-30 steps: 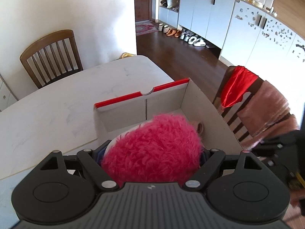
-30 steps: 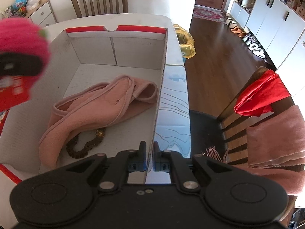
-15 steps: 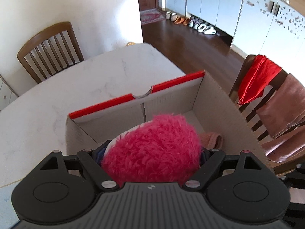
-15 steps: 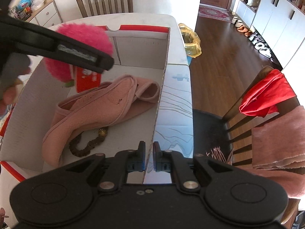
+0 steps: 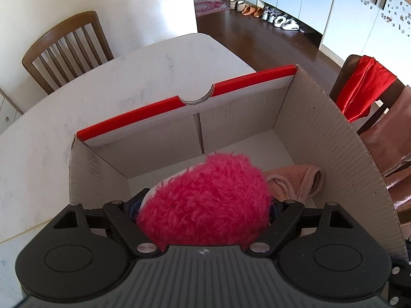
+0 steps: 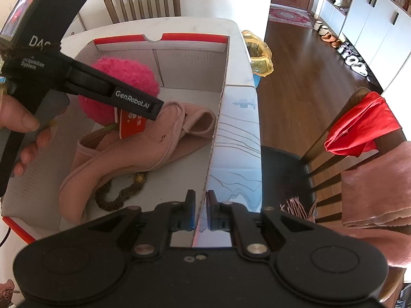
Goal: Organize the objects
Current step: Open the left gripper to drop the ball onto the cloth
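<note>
The left tongs [image 5: 205, 205] are closed around a fluffy pink toy [image 5: 203, 200], which fills the gap between the fingers; in the right wrist view the toy [image 6: 120, 87] hangs inside the open cardboard box [image 5: 321, 128], above its floor, with a red tag [image 6: 131, 125] dangling under it. The right tongs [image 6: 200, 210] are pinched on the box's near right wall [image 6: 215, 138], one finger inside and one outside, apparently steadying the box.

The step in hand looks like dropping the toy into the box. The next move should be to lower it a little toward the bare floor by the far wall, then part the fingers and lift straight up, while the right tongs hold the wall firm.

On the box floor lies a pink cloth [image 6: 133, 154], spread from the middle to the near left corner, and a brown bead string [image 6: 115, 195] partly tucked under it near the front. The toy hangs just above the cloth's far end; landing on it would do no harm, though the tag could catch a finger on release.

The box sits toward the right edge of the white counter [image 5: 102, 89]. A wooden chair [image 5: 66, 48] stands at the far side, and another chair [image 6: 359, 133] with a red cloth [image 6: 359, 125] over its back stands off the right edge, well apart from the work.
</note>
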Available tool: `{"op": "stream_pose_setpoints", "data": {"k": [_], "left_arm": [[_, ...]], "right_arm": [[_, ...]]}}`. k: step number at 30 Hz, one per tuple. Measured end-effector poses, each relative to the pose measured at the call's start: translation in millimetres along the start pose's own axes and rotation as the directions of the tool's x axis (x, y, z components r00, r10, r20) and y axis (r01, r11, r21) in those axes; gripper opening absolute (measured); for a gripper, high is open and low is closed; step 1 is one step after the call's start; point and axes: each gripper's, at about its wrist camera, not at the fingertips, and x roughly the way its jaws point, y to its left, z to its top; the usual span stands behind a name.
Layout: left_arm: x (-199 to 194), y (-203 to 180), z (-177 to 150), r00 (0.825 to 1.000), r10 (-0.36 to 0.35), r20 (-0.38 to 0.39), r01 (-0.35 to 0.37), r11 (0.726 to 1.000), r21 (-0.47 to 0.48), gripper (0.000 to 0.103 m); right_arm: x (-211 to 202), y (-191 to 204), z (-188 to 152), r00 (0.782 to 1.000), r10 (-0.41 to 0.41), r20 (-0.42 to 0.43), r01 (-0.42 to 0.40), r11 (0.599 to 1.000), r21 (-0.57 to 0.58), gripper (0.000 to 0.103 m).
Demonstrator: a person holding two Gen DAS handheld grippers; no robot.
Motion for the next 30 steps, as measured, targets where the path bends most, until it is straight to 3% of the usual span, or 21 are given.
{"op": "stream_pose_setpoints", "data": {"k": [16,30], "left_arm": [[-15,12,4,1.000,-0.016,0.017,0.016,0.999,-0.030,0.087],[-73,36,-10,0.997,-0.054,0.064,0.058,0.996,-0.066,0.089]], "right_arm": [[-2,0,-2,1.000,-0.005,-0.001,0.005,1.000,-0.009,0.007],[-4,6,-4,0.999,-0.034,-0.001,0.034,0.999,-0.020,0.006]]}}
